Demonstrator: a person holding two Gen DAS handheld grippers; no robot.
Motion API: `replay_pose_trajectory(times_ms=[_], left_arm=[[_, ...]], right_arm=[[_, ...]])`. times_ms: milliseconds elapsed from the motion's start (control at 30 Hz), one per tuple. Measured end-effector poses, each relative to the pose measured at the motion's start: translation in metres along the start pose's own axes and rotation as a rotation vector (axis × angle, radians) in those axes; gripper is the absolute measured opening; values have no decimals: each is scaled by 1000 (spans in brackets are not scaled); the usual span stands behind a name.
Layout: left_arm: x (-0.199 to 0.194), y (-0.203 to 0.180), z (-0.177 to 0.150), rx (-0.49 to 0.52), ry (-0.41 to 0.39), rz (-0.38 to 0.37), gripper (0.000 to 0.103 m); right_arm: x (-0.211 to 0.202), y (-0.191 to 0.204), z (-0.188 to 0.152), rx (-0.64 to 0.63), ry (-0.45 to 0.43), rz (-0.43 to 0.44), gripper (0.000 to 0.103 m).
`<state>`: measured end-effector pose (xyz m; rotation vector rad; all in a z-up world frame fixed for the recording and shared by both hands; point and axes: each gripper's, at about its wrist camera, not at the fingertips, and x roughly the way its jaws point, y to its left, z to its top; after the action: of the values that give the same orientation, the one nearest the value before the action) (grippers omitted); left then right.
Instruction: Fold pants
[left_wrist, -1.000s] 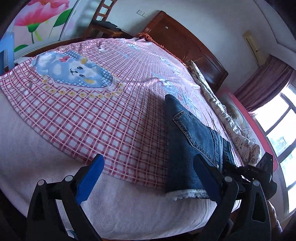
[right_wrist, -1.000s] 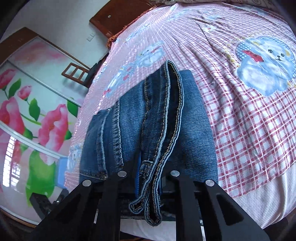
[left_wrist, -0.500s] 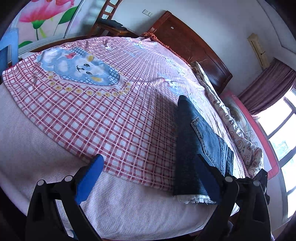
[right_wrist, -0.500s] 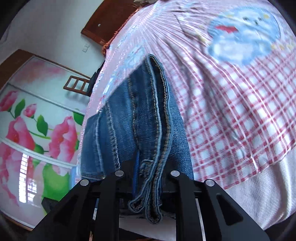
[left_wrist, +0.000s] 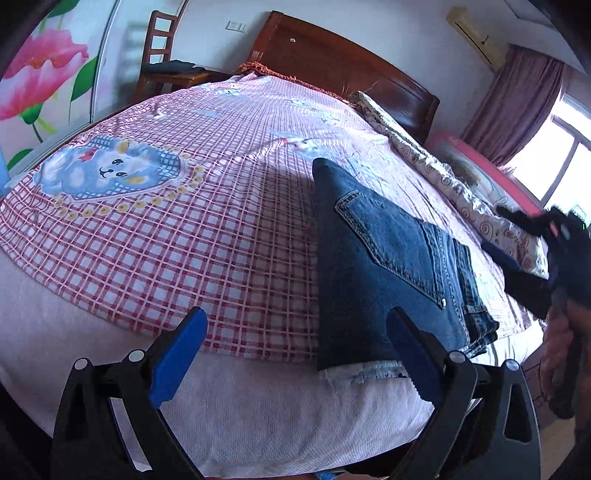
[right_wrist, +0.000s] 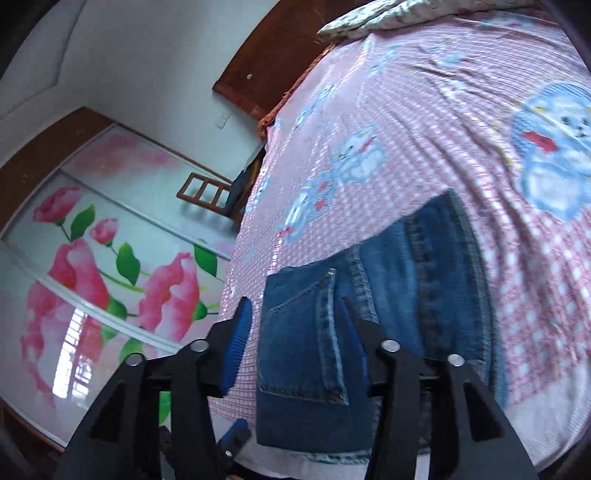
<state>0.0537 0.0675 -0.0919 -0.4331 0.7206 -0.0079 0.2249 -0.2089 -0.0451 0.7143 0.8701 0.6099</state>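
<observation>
The jeans lie folded into a compact stack at the bed's near edge. Left claw stands open, empty. Right claw, jaws just opened, grips nothing. Folding appears essentially complete.

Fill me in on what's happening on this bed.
A person is folding denim pants with a handheld gripper in each hand. The pants lie folded into a compact stack near the edge of the pink checked bedspread. The right gripper has just been opening and now hovers over the stack with nothing pinched. The left gripper is open too, hanging beside the pants' frayed hem without touching them.
</observation>
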Motion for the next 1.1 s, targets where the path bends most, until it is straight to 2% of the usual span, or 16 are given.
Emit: replay_pose_trajectory(times_ms=[67,133,200,233,267,300,367,533,567,600,633,967,1100], left_arm=[[3,2,0,-3,24,16,98],[4,8,-1,-23,41,19,99],[5,16,1,-52,52,30,99],[5,19,1,-56,55,29,99],[5,21,2,-56,57,25,99],[5,22,3,-55,57,25,99],[6,24,3,-56,59,22,99],[8,23,6,-49,62,19,100],[8,23,6,-51,62,17,100],[8,23,6,-51,62,17,100],[9,23,6,-50,62,18,100],[12,20,6,-27,56,38,101],[13,19,7,-30,63,45,101]], right_arm=[[34,18,9,-29,33,27,50],[71,25,13,-3,81,39,50],[106,20,16,46,129,-2,50],[122,12,13,62,167,-59,50],[134,0,8,89,187,-128,43],[140,-13,3,128,180,-149,25],[138,-21,0,132,162,-203,2],[116,-24,3,137,197,-177,4],[107,-23,2,141,195,-166,11],[98,-23,-1,142,192,-142,22],[90,-22,-4,138,191,-129,25],[-13,-56,-50,217,153,-5,26],[-33,-74,-64,229,162,-19,29]])
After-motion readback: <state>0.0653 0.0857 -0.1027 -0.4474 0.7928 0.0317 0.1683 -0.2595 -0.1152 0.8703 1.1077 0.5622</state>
